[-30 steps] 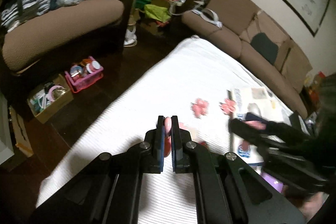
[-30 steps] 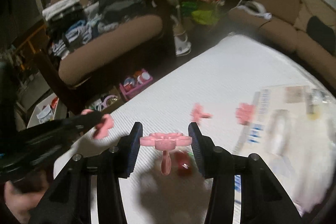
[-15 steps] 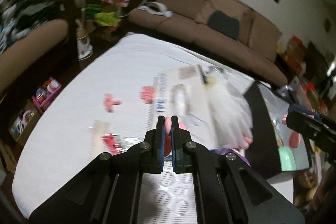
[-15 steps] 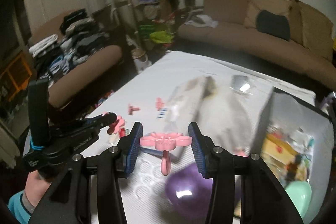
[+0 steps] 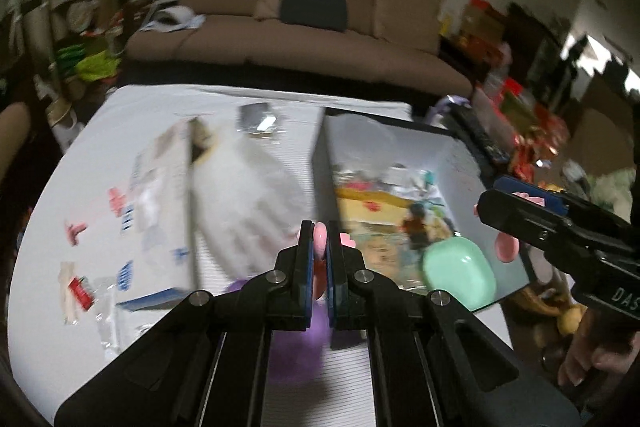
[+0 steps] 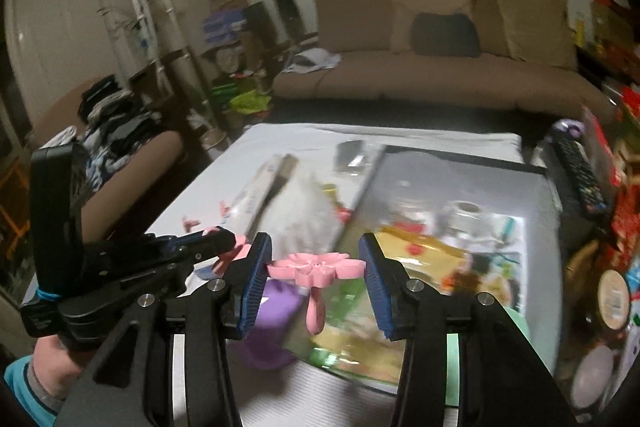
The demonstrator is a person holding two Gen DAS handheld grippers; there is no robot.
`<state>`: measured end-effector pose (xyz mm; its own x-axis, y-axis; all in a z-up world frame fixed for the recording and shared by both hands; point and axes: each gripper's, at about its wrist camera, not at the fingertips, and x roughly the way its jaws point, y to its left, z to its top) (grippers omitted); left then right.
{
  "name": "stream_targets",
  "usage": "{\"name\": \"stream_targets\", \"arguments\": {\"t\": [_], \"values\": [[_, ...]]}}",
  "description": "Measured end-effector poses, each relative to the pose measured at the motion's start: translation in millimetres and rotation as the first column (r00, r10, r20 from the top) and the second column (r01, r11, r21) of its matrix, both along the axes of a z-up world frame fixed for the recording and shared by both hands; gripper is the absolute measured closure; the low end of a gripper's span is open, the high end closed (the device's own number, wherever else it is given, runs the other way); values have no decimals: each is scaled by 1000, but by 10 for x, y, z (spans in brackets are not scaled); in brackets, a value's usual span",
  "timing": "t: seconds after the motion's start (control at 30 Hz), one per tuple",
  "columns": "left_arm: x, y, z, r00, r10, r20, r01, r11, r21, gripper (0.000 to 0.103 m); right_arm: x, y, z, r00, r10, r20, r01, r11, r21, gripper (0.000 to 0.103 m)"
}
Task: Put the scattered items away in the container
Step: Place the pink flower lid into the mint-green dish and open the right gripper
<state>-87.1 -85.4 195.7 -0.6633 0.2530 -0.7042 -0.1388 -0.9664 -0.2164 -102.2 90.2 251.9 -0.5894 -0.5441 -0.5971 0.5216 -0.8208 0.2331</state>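
Both wrist views angled down, sharing container, sofa

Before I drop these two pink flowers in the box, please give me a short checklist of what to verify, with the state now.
1. Left claw grips its pink flower piece: ok.
2. Right claw grips its pink flower by both edges: ok.
3. Box is open on top: ok.
4. Room left inside among the green case and packets: cannot tell, blurred.
5. Claws apart from each other: ok.
6. Either flower already above the box opening: cannot tell.
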Motion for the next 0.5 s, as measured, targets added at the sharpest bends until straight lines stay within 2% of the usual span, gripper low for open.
{"name": "stream_targets", "arguments": {"t": [0.1, 0.23, 0.37, 0.5], "values": [[-132, 321, -14, 997, -71, 39, 71, 997, 17, 98, -151, 358, -50, 997, -60, 54, 61, 998, -13, 56], [-372, 752, -155, 978, -170, 123, 167, 985, 35, 98, -367, 805, -224, 980, -130, 153, 135, 990, -27, 56], [-544, 1019, -341, 960, -206, 192, 195, 978, 71, 98, -560, 1136, -448, 954, -180, 239, 193, 981, -34, 56], [-657, 1308, -536, 943, -220, 248, 209, 975, 72, 98, -656, 1242, -665, 943, -197, 268, 195, 980, 35, 56]]}}
